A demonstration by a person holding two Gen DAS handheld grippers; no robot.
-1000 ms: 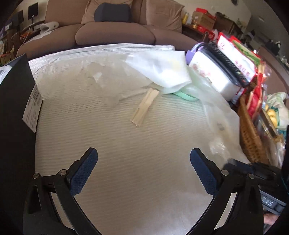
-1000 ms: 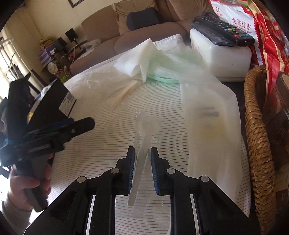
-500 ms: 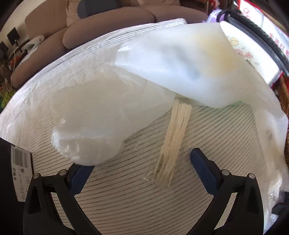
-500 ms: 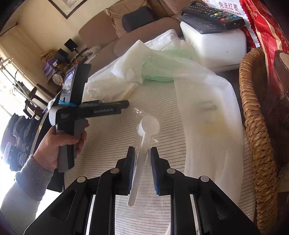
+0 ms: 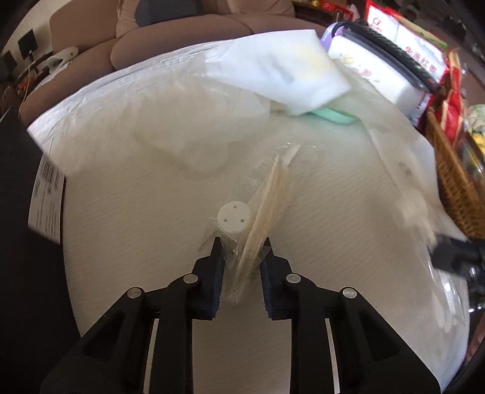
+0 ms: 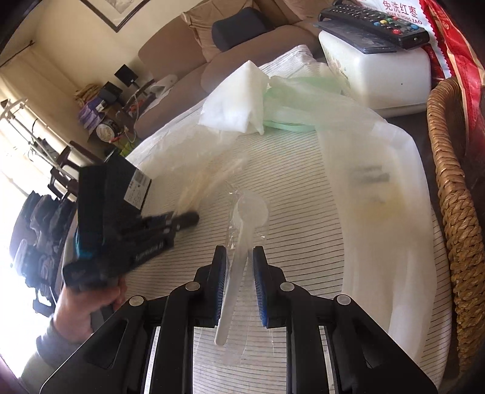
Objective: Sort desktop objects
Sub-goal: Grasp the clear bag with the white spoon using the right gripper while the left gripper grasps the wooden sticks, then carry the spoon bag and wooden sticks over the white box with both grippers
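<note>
Left tongs [image 5: 241, 266] are pinched in on a clear plastic packet of toothpicks [image 5: 266, 206], with only a narrow gap between the blue pads and the packet's near end squeezed in that gap. The packet sticks out forward and up from the tongs, tilted, over the white striped surface [image 5: 136, 242]. Right next to its lower end we can see a small white round cap with three holes [image 5: 234, 215]; can't tell if it's part of the packet or lying on the surface.

Right tongs [image 6: 239, 282] are clamped on a wrapped white plastic spoon [image 6: 242, 230], gripping the handle about midway. The bowl points away from us and the handle end pokes back between the pads. The spoon looks lifted above the surface.

From the right camera, the left tongs [image 6: 185, 219] show up blurry at the left, with the toothpick packet [image 6: 209, 178] smeared in front of them.

Farther back there's a folded white cloth [image 5: 279, 72] over a green lid [image 5: 333, 115], a white box [image 6: 372, 75] with a remote [image 6: 376, 21] on top, and a wicker basket [image 6: 454, 197] at the right edge.
</note>
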